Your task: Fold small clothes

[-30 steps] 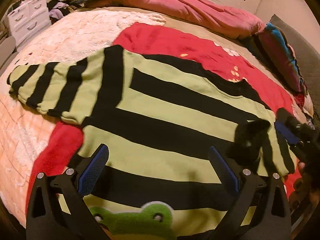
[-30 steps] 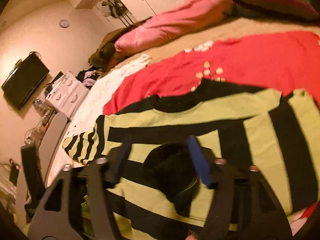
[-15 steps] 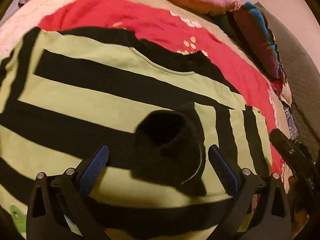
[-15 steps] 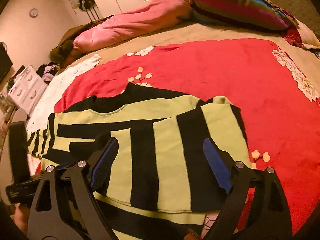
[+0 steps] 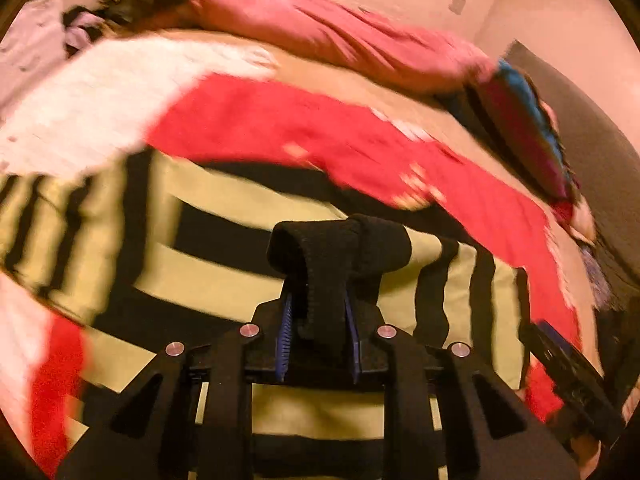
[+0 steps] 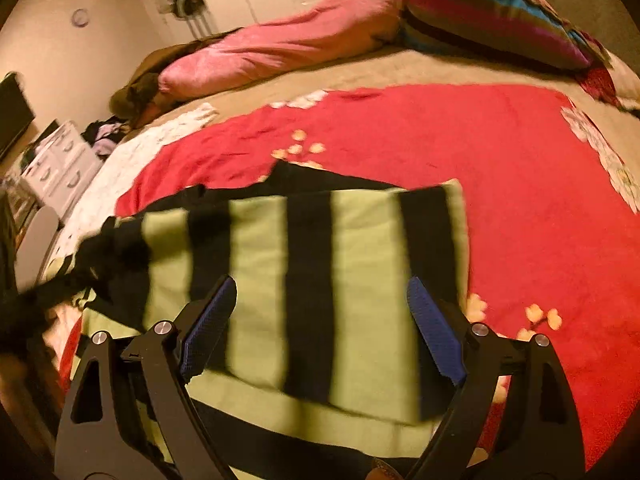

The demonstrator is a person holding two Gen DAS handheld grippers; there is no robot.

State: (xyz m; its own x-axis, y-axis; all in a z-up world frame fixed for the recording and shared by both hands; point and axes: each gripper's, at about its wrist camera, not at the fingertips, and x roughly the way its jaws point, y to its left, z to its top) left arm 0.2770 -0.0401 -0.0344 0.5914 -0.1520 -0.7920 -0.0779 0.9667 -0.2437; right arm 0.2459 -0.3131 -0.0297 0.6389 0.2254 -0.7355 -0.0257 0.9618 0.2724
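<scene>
Left wrist view first: shows the left tool (image 5: 317,300) pressed together on the black cuff (image 5: 340,248), pads pinching the ribbed fabric so that it bunches and curls over the tips. Holds that cuff lifted above the chest of the striped sweater (image 5: 224,240), which lies flat on the bed (image 6: 360,72); looks like a grip chosen to carry the sleeve (image 6: 320,280) across the body and set its fold. Over in the right wrist view, finds the right tool (image 6: 322,286) spread wide, pinching nothing, poised just above the sleeve already lying crosswise over the torso, probably ready to press or smooth the crease while the cuff is placed. Leaves the other sleeve (image 5: 44,232) stretched out to the side, not yet folded in, so puts the task at an early stage. Around the garment: red blanket (image 6: 480,180) with pale flowers directly underneath, white quilt (image 5: 100,92) beside it, pink duvet (image 6: 280,48) and striped pillow (image 6: 480,20) bunched at the head of the bed, well apart from the work. Beyond the bed's edge, white drawers (image 6: 60,168) with clothes piled near them. Sees nothing lying on the sweater itself to block the fold; counts only the soft, uneven bedding and the motion blur in both views as hindrances to a neat, readable crease.
</scene>
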